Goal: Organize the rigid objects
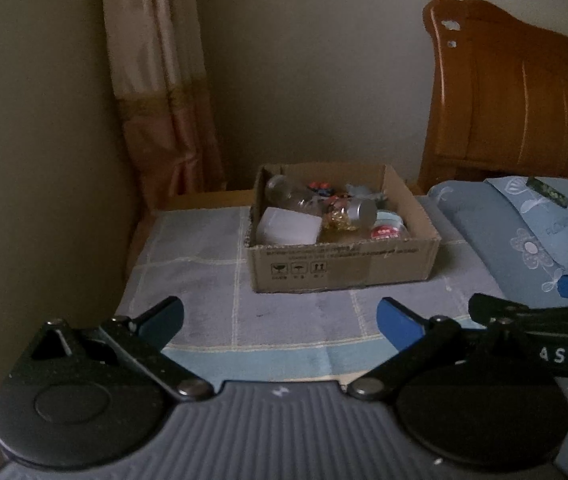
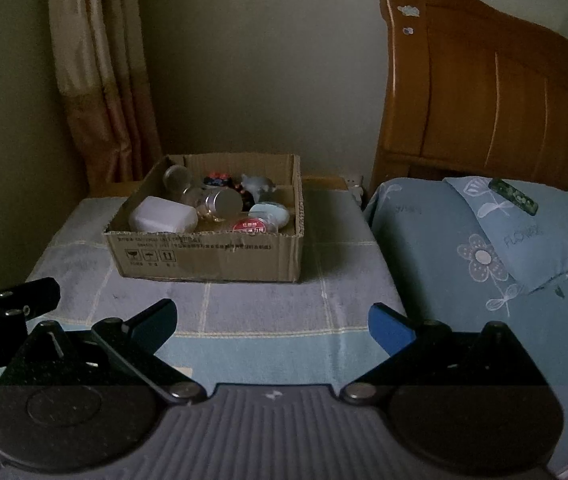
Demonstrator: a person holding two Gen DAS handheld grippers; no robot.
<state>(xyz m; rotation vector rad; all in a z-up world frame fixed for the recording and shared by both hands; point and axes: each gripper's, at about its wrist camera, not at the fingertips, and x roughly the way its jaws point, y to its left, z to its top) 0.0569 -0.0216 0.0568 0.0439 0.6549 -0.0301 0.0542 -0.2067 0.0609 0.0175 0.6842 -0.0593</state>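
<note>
A cardboard box (image 1: 343, 268) (image 2: 208, 258) stands on a checked cloth ahead of both grippers. Inside lie a white case (image 1: 287, 230) (image 2: 162, 215), a clear glass jar (image 1: 284, 192) (image 2: 178, 180), a jar with a silver lid (image 1: 357, 212) (image 2: 224, 202), a red-lidded tin (image 1: 385, 233) (image 2: 248, 227) and a pale blue case (image 2: 270, 212). My left gripper (image 1: 282, 322) is open and holds nothing, well short of the box. My right gripper (image 2: 272, 322) is likewise open and holds nothing. The right gripper's arm shows at the right edge of the left wrist view.
The checked cloth (image 1: 212, 312) (image 2: 252, 308) covers a low table by the wall. A curtain (image 1: 160, 80) (image 2: 100, 76) hangs at the back left. On the right stands a bed with a wooden headboard (image 1: 511, 92) (image 2: 483, 88) and a blue flowered pillow (image 1: 531, 236) (image 2: 495, 240).
</note>
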